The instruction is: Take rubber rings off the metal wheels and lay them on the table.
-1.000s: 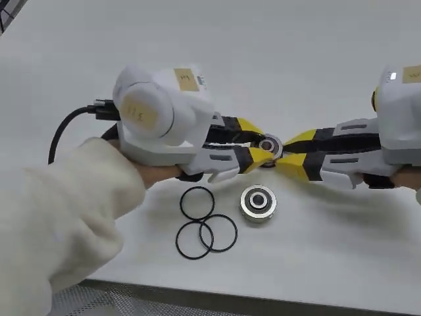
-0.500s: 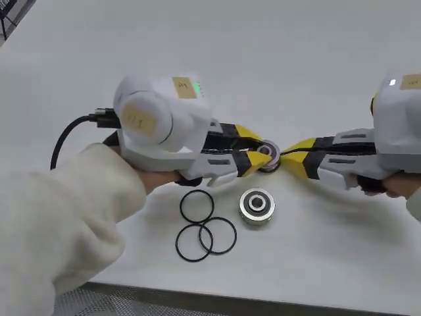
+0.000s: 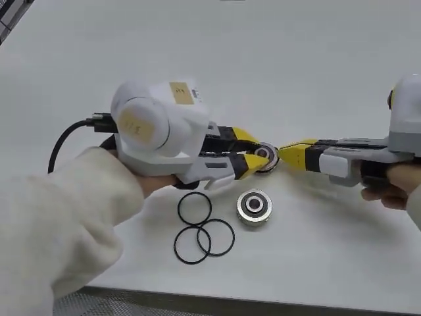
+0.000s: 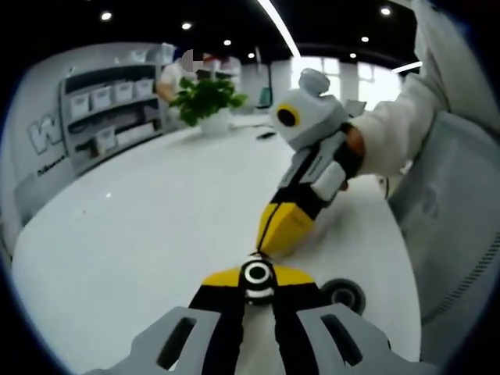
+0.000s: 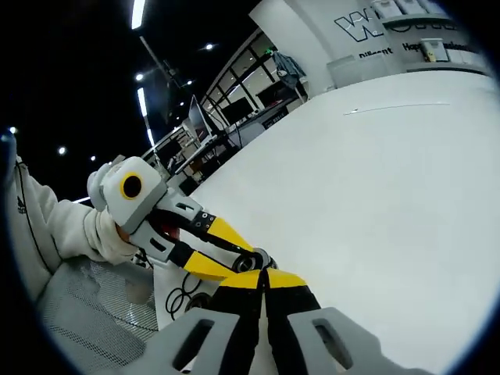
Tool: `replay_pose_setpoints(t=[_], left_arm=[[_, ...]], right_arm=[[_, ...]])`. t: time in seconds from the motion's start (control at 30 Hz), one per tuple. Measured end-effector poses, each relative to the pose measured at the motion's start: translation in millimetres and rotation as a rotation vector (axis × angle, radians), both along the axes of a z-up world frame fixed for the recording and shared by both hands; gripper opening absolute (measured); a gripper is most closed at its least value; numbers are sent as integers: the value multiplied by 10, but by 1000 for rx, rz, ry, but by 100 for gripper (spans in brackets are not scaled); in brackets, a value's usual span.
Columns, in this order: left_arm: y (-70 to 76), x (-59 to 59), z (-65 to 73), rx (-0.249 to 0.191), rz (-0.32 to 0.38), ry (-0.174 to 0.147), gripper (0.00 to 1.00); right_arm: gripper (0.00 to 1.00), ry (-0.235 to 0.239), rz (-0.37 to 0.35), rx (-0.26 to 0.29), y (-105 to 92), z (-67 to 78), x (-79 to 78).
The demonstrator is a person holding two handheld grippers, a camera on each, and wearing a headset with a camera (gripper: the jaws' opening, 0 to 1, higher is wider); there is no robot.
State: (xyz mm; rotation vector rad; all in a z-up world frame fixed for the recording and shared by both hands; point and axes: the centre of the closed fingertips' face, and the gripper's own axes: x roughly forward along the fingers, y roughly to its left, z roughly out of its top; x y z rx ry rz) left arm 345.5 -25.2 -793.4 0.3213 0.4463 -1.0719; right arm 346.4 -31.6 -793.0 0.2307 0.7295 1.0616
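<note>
Head view: left gripper [image 3: 258, 153] clamped shut on a metal wheel [image 3: 266, 153] held above the table [image 3: 316, 79]. The right gripper [image 3: 287, 156], jaws together, meets the wheel's rim from 3 o'clock, but I cannot tell if a ring is nipped. A second wheel [image 3: 254, 205] lies at 6 o'clock, with three rubber rings [image 3: 195, 208] at its 8 o'clock. Rings judged light, soft and stretchy, best pinched at the rim edge and peeled outward; wheels stiff, slick. Left gripper view gives the held wheel's hub face-on; the head view adds the rings' layout.
</note>
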Motion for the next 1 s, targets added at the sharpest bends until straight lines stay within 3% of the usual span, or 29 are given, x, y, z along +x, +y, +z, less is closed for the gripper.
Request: replay_pose_setpoints(t=[0.07, 0.27, 0.4, 0.5, 0.6, 0.73, 0.83, 0.93, 1.0], left_arm=[[2, 2, 0, -2, 1, -1, 14], [1, -6, 2, -11, 2, 1, 14], [4, -11, 3, -18, 5, 10, 14], [4, -14, 3, -16, 6, 9, 14], [-1, -19, 3, -19, 4, 10, 14], [1, -18, 3, -16, 5, 7, 14], [1, -19, 3, -17, 4, 7, 14], [0, -21, 3, -19, 3, 6, 14], [-4, -21, 2, -18, 6, 5, 14]], right_arm=[[0, -36, 17, -22, 15, 15, -8], [0, -28, 12, -17, 24, 19, -26], [0, -60, 32, -41, 46, 20, -41], [0, -56, 31, -39, 43, 22, -42], [0, -99, 65, -76, 76, 30, -77], [0, -97, 62, -71, 76, 29, -62], [0, -129, 81, -88, 105, 52, -84], [0, -133, 92, -81, 135, 64, -89], [0, -148, 99, -34, 201, 166, -99]])
